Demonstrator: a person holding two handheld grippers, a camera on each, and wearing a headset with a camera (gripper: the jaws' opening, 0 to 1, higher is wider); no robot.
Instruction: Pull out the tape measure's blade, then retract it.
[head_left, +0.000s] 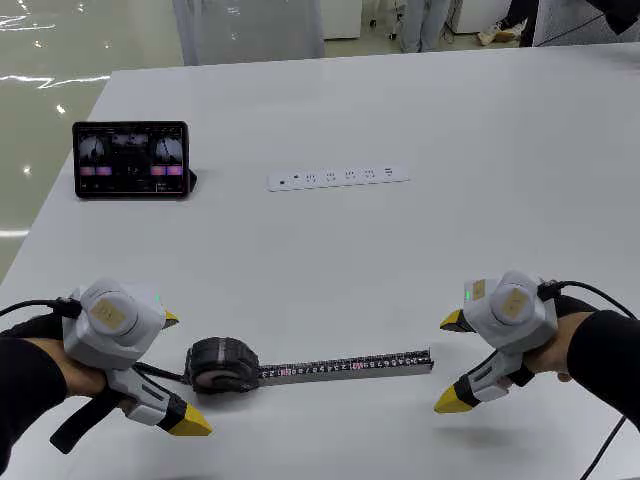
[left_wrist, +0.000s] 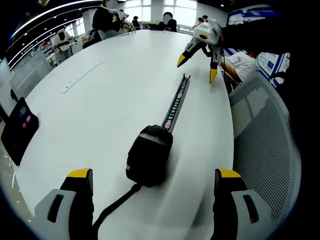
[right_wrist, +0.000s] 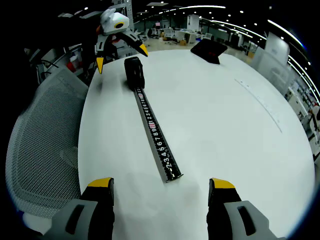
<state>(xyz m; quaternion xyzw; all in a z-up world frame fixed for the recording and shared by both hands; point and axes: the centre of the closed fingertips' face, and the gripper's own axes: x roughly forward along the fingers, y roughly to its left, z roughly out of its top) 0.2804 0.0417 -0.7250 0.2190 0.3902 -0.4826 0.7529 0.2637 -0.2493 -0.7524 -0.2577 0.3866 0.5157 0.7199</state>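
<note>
- The left gripper (head_left: 186, 373) has its jaws spread wide and holds nothing. Its body is pale grey moulded plastic, and the tapered fingers end in pointed yellow tips.
- The right gripper (head_left: 446, 364) is built the same way. Its jaws are also wide apart and empty.
- The tape measure (head_left: 222, 363) lies on the table (head_left: 400, 250) just ahead of the left gripper's jaws and touches neither tip. Its case is rounded and matte black, with a grey band across the top in the left gripper view.
- A thin black strap (left_wrist: 117, 205) trails from the case back toward the left gripper.
- The blade (head_left: 345, 367) is drawn out flat across the tabletop. It is a narrow dark strip printed with pale numerals and tick marks. Its squared end lies near the right gripper's tips but apart from them.
- The tabletop is smooth, white and faintly glossy.
- A dark rectangular tablet (head_left: 131, 158) with a lit screen stands at the far left.
- A long white power strip (head_left: 338, 177) lies flat, well beyond the tape.
- A grey mesh chair back (right_wrist: 45, 135) sits at the table's edge.
</note>
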